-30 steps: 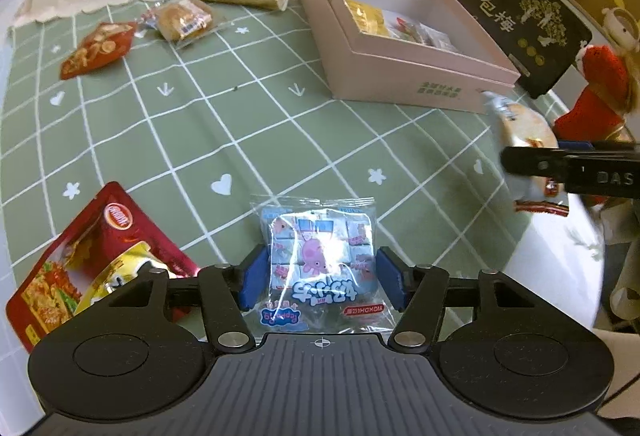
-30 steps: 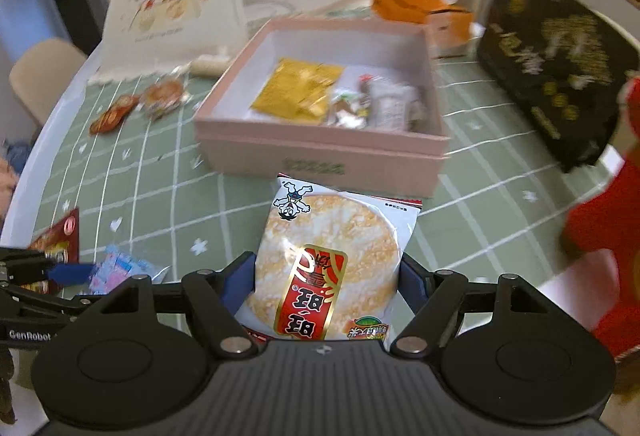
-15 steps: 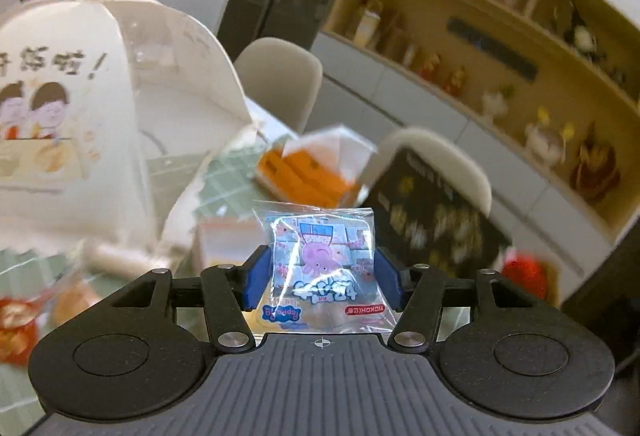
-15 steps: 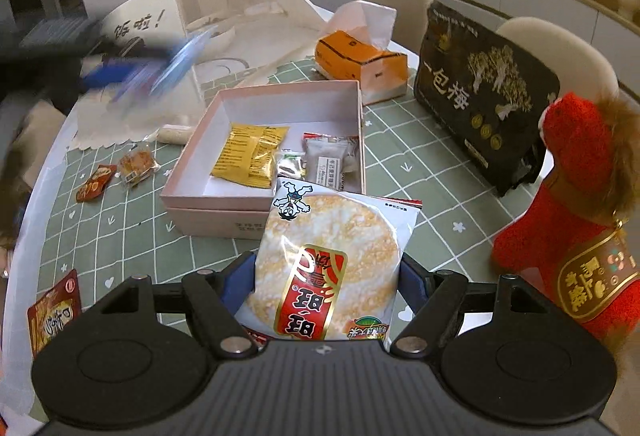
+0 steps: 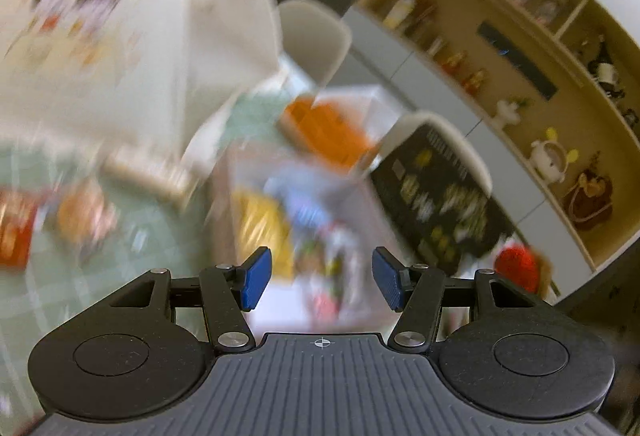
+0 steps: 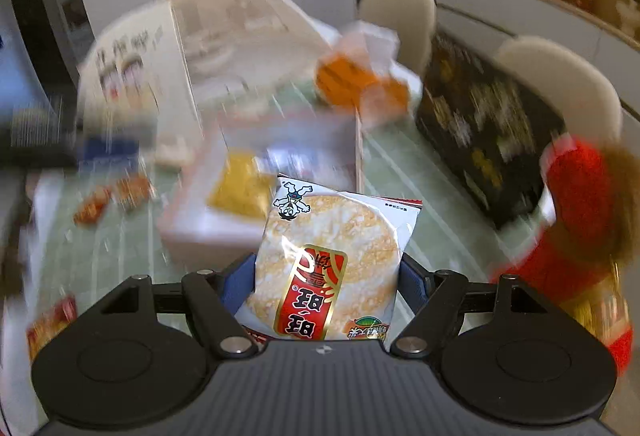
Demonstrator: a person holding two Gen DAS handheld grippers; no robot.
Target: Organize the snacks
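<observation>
Left wrist view: the left gripper (image 5: 321, 284) has its jaws spread wide, the blue pads (image 5: 256, 279) well apart with nothing between them. Everything beyond is heavily blurred. Past the jaws lies the pink box (image 5: 298, 300), with a yellow packet (image 5: 262, 224) and a pale blue packet (image 5: 296, 196) as smears inside it. Farther off sits an orange carton (image 5: 324, 128); to the right stand a black gift box (image 5: 440, 196) and a red plush toy (image 5: 518, 268). On the left of the green checked bench (image 5: 120, 256) lie an orange-brown snack (image 5: 82, 212) and a red packet (image 5: 14, 236).

Right wrist view: the right gripper (image 6: 326, 282) has its jaws pinching the rice cracker packet (image 6: 326, 260), which stands upright between them, held above the near side of the bench (image 6: 420, 196). Just beyond it is the pink box (image 6: 208, 228), its wall near the packet, holding the yellow packet (image 6: 240, 188). The left gripper (image 6: 108, 152) shows as a dark and blue smear at the far left; its jaws cannot be read in this view. The red plush toy (image 6: 576, 204) stands at the right.
</observation>
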